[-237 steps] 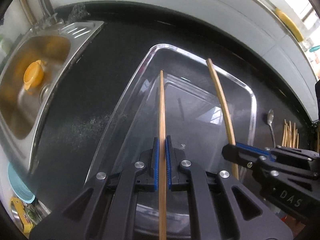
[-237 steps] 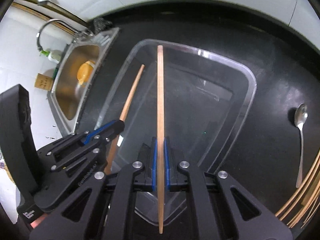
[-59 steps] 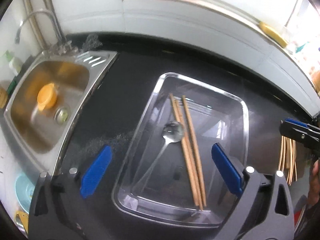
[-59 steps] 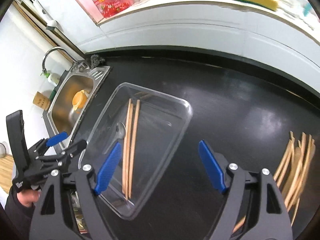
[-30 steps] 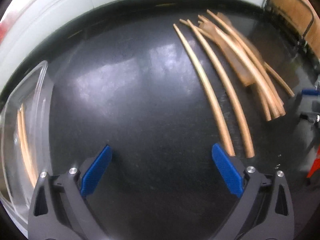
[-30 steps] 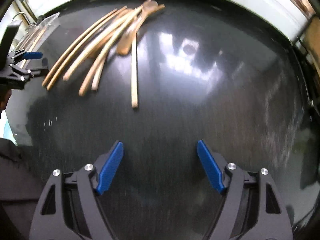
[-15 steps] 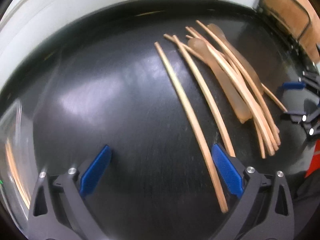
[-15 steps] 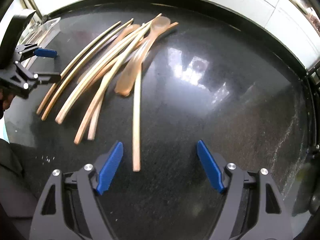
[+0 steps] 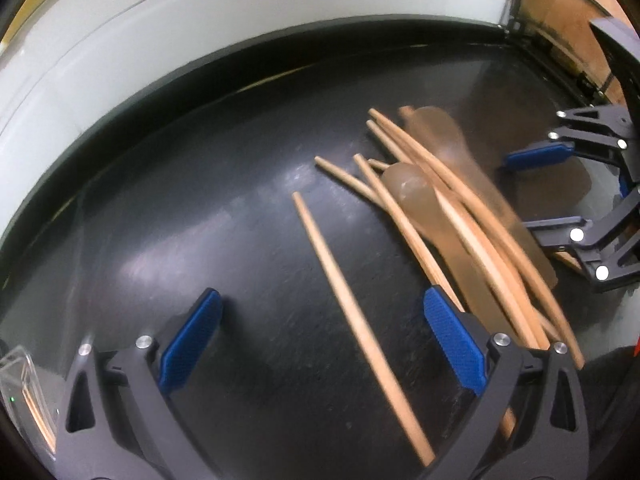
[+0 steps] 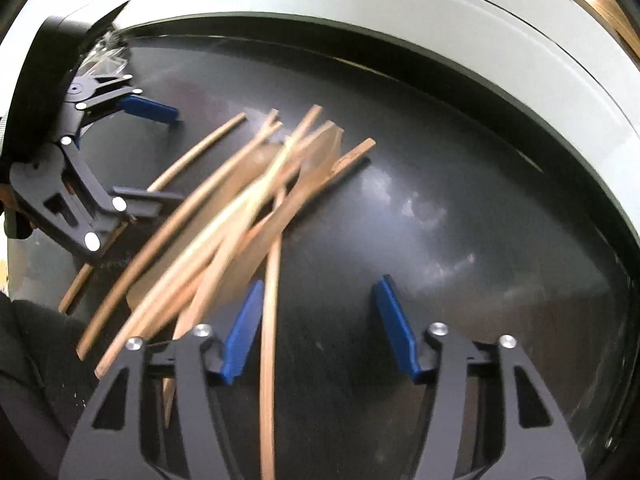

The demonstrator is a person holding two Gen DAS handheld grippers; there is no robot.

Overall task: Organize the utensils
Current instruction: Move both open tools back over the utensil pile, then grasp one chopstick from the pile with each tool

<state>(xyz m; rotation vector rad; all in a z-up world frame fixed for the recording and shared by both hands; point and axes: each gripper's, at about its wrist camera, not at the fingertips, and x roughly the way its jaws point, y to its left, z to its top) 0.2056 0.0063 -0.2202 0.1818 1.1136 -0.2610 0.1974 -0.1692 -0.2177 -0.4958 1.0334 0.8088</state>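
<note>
Dim overall, with soft light from above. Pale, smeared glare patches on the glossy black counter (brightest right of centre in the right wrist view). Heavy fisheye bending at the edges, dark vignette in the corners. Motion blur across the pile of wooden utensils, worst in the right wrist view; sharper on the lone chopstick. Faint shadows only.

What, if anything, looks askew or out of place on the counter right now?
The chopsticks lie in a loose, crisscrossed heap on the black counter, tangled with two translucent spoons. One chopstick lies apart from the heap, between the open left gripper's fingers. Nothing looks broken or spilled.
</note>
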